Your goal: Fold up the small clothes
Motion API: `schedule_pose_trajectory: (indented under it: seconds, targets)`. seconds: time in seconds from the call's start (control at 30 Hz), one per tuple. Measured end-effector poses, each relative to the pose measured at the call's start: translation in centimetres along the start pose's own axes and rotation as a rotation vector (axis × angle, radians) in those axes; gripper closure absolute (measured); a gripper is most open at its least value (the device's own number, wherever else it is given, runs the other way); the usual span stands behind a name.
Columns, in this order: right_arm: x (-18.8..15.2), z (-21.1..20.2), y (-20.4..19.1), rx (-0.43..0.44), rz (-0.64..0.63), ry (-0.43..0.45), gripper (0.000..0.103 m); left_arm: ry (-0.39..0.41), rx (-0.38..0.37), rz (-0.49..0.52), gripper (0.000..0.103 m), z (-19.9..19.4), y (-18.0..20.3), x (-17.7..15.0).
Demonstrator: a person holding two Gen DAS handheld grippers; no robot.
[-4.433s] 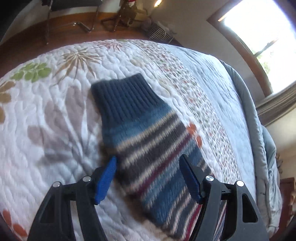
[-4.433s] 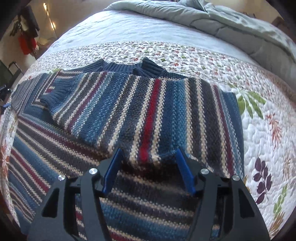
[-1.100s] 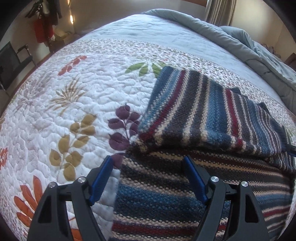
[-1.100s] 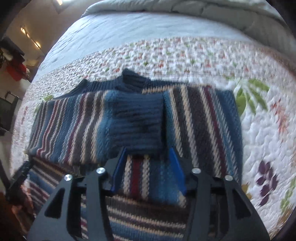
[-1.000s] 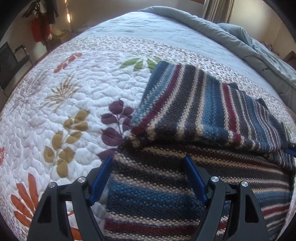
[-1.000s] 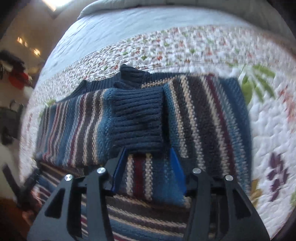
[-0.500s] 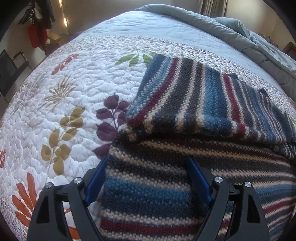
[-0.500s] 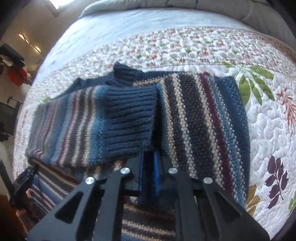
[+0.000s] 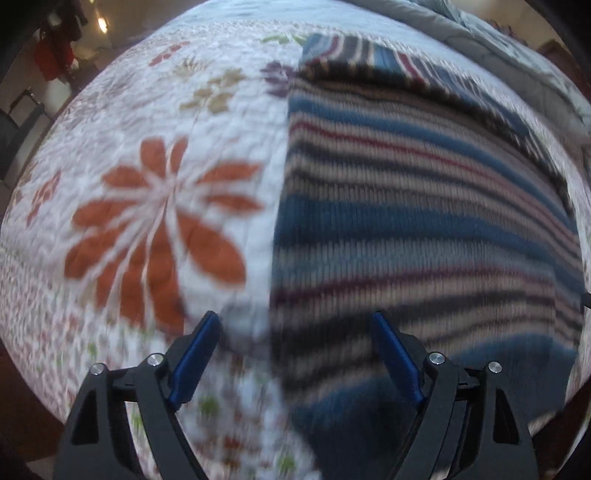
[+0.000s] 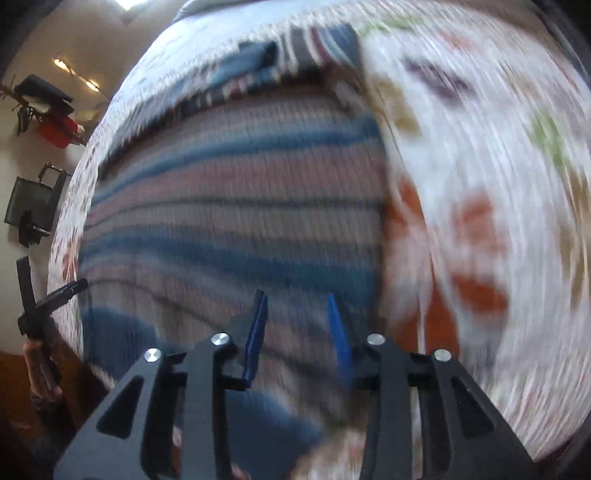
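A striped knit sweater (image 9: 424, 221) in blue, grey, cream and dark red lies flat on the floral quilt (image 9: 147, 184). Its folded sleeves (image 9: 369, 55) lie across the far end. My left gripper (image 9: 295, 321) hangs open over the sweater's left edge near the hem, with one finger over the quilt and the other over the knit. The right wrist view is heavily blurred. There the sweater (image 10: 229, 221) fills the left and middle. My right gripper (image 10: 295, 297) is above its lower right part, jaws opening, and nothing is pinched between the pads.
The quilt (image 10: 480, 184) spreads to the right of the sweater. A grey duvet (image 9: 443, 18) is bunched at the far end of the bed. My left gripper (image 10: 55, 295) and the hand (image 10: 40, 365) holding it show past the bed's left edge. A dark chair (image 10: 33, 199) stands beyond.
Both grippers have swept back from the folded sleeves toward the sweater's hem. The right gripper, shut at the sleeve cuff half a second ago, has let go and its jaws have parted.
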State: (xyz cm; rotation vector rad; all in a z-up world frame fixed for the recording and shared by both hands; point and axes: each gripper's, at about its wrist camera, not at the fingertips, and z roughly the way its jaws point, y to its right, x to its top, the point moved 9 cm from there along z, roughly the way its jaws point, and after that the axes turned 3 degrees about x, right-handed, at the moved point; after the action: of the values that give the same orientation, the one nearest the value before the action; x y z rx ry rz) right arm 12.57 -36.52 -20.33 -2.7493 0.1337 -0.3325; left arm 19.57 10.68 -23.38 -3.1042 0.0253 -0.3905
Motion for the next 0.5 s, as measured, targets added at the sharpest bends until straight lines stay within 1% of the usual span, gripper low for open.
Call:
schedule_pose_trajectory:
  seconds: [0.07, 0.1, 0.17, 0.23, 0.3, 0.37, 0.43, 0.5]
  targets:
    - [-3.7, -0.7, 0.3, -0.009, -0.003, -0.006, 0.067, -0.015, -0.007, -0.002, 0.018, -0.7, 0.0, -1.9]
    - [-4.7, -0.8, 0.2, -0.016, -0.007, -0.005, 0.066, -0.023, -0.02, -0.002, 0.018, -1.1, 0.1, -3.0]
    - [-7.0, -1.2, -0.2, -0.032, -0.021, -0.006, 0.059, -0.037, -0.035, 0.0, 0.018, -1.6, 0.4, -4.2]
    - [-8.1, -1.0, -0.7, -0.022, -0.025, -0.016, 0.059, -0.046, -0.041, -0.002, 0.018, -1.9, 0.8, -5.4]
    - [-9.2, -1.0, -1.2, -0.013, -0.024, -0.019, 0.059, -0.05, -0.063, -0.005, 0.018, -2.1, 1.5, -6.5]
    - [-10.1, -0.6, -1.3, -0.002, -0.013, -0.033, 0.059, -0.07, -0.097, -0.022, 0.018, -2.0, 2.2, -7.5]
    - [-10.2, -0.2, -1.3, 0.002, 0.002, -0.039, 0.059, -0.088, -0.126, -0.025, 0.018, -1.8, 3.0, -8.5]
    - [-10.6, -0.2, -1.4, 0.018, 0.014, -0.038, 0.059, -0.086, -0.127, -0.025, 0.018, -1.9, 3.8, -9.3]
